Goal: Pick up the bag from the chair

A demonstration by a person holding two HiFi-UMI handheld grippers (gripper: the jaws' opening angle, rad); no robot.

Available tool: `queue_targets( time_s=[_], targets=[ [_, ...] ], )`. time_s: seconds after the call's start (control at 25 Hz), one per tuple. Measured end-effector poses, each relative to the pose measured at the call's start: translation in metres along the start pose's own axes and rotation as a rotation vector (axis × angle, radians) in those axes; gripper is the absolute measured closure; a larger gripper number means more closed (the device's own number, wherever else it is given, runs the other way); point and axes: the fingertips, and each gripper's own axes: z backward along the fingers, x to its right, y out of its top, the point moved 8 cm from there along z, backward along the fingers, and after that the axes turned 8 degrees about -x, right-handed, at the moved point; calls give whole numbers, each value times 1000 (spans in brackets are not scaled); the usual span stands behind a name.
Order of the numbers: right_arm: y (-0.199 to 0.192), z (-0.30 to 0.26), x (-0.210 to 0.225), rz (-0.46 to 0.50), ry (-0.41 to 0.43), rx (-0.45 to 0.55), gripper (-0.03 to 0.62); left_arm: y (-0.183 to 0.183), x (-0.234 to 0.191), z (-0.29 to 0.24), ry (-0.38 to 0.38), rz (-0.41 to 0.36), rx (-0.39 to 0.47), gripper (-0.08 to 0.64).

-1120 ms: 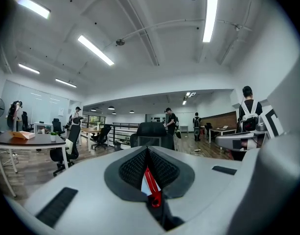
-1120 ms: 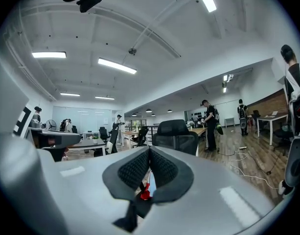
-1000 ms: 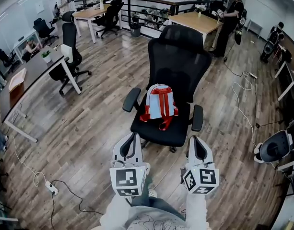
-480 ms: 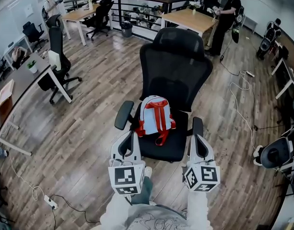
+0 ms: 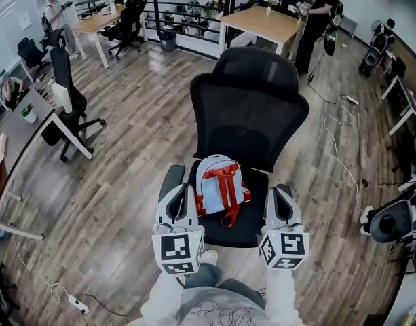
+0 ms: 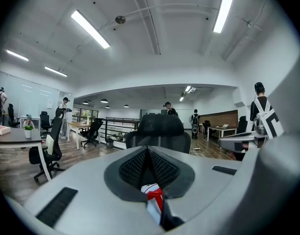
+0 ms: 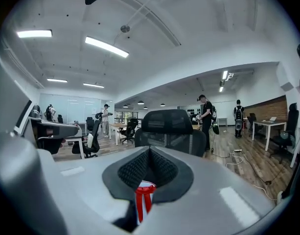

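Bag, pale blue with red straps, stands upright on the seat of the chair, in front of the mesh backrest and between the two armrests. Left gripper hovers just beside the bag, over the armrest on that side, jaws pressed together with nothing held. Right gripper hangs over the other armrest, a little apart from the bag, jaws likewise closed and empty. Both point toward the chair. Around it is wooden floor. Behind it is a desk with a person beside it.
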Motion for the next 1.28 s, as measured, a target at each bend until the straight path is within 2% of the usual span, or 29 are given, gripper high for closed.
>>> queue_targets(
  time_s=[0.16, 0.32, 0.56, 0.88, 1.24, 1.28],
  targets=[
    [-2, -26, -1, 2, -3, -21, 583, -2, -11, -24, -17, 6, -32, 554],
    [-10, -53, -2, 47, 5, -63, 583, -11, -18, -43, -32, 6, -65, 554],
    [-27, -83, -5, 87, 31, -129, 581, -32, -25, -65, -14, 30, -115, 554],
    [-58, -125, 2, 145, 92, -230, 581, -71, -11, -100, -23, 34, -232, 553],
    [-99, -169, 14, 175, 198, -342, 579, -113, 4, -139, -15, 37, -355, 552],
    [-104, -174, 15, 182, 218, -359, 557, -118, 6, -143, -17, 42, -368, 552]
  ],
)
